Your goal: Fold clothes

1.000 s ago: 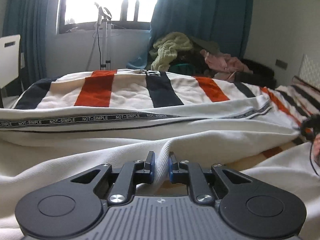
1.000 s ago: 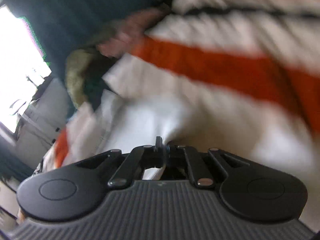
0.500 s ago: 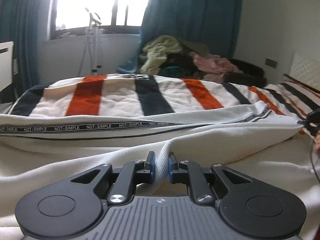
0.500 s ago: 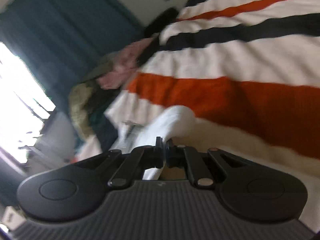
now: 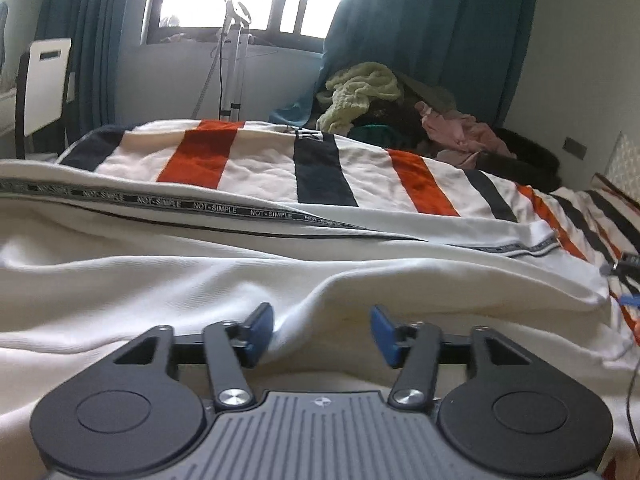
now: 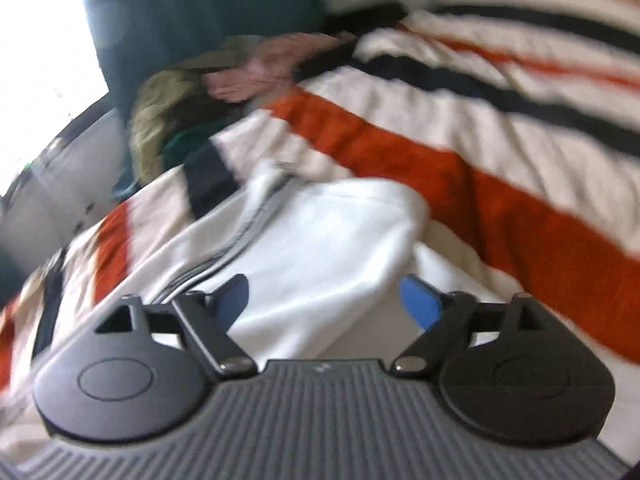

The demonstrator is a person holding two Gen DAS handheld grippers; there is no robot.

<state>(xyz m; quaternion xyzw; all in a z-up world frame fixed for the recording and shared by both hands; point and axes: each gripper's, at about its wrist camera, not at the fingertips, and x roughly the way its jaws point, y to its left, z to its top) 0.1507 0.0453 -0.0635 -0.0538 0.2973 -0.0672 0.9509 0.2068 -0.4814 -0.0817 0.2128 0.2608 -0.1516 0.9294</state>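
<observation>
Left wrist view, item one: our left gripper (image 5: 322,334), blue pads spread wide and holding nothing, sits low over a white ribbed-knit garment with a black "NOT-SIMPLE" printed tape along its seam (image 5: 168,280); a raised ridge of the cloth lies between the parted jaws, touching the left pad. We judge this garment to be trousers laid lengthwise for folding, spread across the bed's cream blanket with orange and navy stripes (image 5: 328,168) because the bed gives it a broad flat base. Item two, right wrist view, blurred: our right gripper (image 6: 328,302), jaws likewise apart and gripping nothing, with the garment's rounded white end (image 6: 340,236) lying between the pads, doubled on itself, the taped seam running off to the left. We take both open grips as a release, the fold laid down and left to settle, though the blur keeps us from judging how neat it lies. Item three: a loose heap of unfolded clothes, yellow-green, pink and dark pieces (image 5: 404,112), against the teal curtain (image 5: 432,32) beyond the bed. Containers: we see none; the heap sits in no basket that we can make out.
</observation>
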